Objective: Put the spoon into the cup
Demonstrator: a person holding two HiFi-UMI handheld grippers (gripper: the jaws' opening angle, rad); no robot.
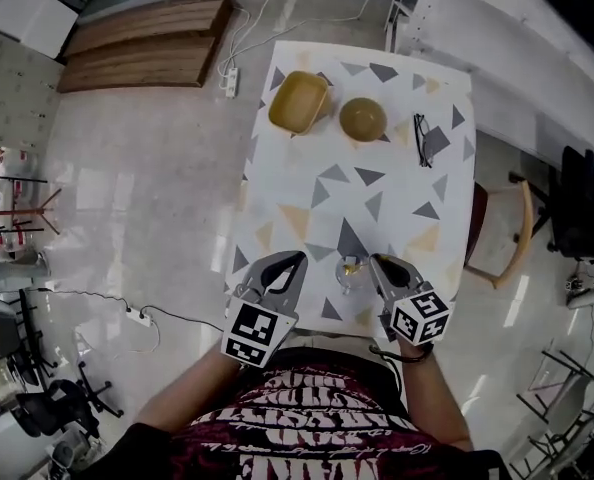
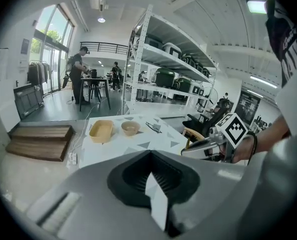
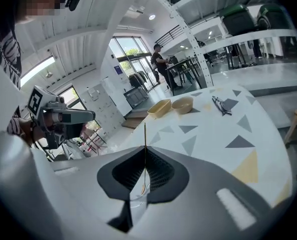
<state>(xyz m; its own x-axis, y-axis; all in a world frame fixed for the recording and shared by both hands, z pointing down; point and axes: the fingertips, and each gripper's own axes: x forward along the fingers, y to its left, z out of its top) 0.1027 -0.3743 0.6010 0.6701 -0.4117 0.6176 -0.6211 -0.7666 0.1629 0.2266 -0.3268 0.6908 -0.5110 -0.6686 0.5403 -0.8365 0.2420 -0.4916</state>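
Right claw (image 1: pixel 375 260) above triangle-patterned white table (image 1: pixel 397 138), pale floor (image 1: pixel 137 198) around

The right gripper (image 3: pixel 144 151) is presenting its jaws closed together at the tips. A thin gold spoon (image 3: pixel 144 134) is standing upright in line with them, its bowl sitting inside a clear cup (image 3: pixel 136 200) on the patterned worktop (image 3: pixel 213 129). Whether the jaws are touching the handle cannot be determined.

The person wears a dark shirt (image 1: pixel 322 423) printed with maroon-and-white lettering and a thin black band (image 1: pixel 395 354) round the right wrist. The left gripper (image 1: pixel 295 259) and right gripper (image 1: pixel 377 262) are pale grey with black ribbed jaws, each bearing a black-and-white marker cube (image 1: pixel 260 333).
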